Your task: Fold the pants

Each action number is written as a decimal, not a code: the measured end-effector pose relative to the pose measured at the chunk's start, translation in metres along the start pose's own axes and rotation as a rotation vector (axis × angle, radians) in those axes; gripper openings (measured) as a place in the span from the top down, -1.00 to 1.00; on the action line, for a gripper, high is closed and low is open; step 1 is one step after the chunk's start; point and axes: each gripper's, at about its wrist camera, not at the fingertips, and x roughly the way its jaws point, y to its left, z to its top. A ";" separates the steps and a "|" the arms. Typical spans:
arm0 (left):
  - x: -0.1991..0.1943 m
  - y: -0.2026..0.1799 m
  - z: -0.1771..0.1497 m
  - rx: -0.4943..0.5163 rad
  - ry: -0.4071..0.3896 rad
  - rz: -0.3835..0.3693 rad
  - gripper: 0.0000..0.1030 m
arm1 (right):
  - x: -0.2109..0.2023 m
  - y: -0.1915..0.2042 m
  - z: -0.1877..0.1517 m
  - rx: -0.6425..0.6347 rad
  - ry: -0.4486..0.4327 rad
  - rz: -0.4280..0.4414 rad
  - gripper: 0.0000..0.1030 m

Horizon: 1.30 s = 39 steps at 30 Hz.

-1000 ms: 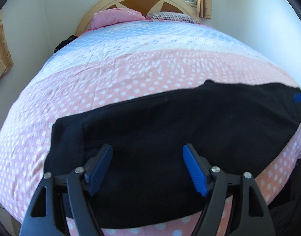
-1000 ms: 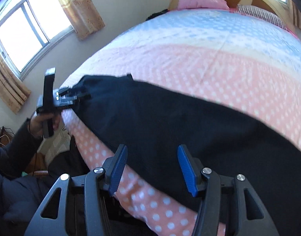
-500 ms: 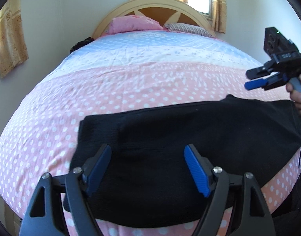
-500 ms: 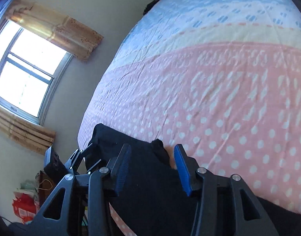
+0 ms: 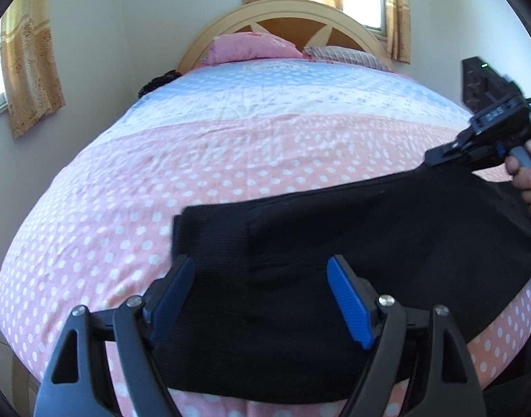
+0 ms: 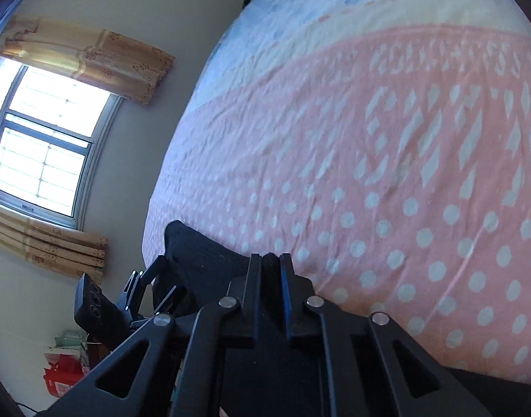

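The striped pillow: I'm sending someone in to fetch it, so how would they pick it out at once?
Start at the bed with the pink dotted cover and look to its arched wooden headboard. Two pillows lie against it, side by side. The striped pillow is the flatter one on the right in the left wrist view, with fine grey and white stripes, while the pink pillow beside it is puffy.

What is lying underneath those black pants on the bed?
The black pants lie on the pink polka-dot bedspread, which shows all around them. Whatever is directly beneath the cloth is covered. The right gripper pinches their far edge.
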 end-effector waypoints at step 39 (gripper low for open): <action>-0.021 0.026 -0.010 -0.062 0.016 0.075 -0.91 | 0.036 0.103 -0.147 -0.488 0.069 -0.039 0.01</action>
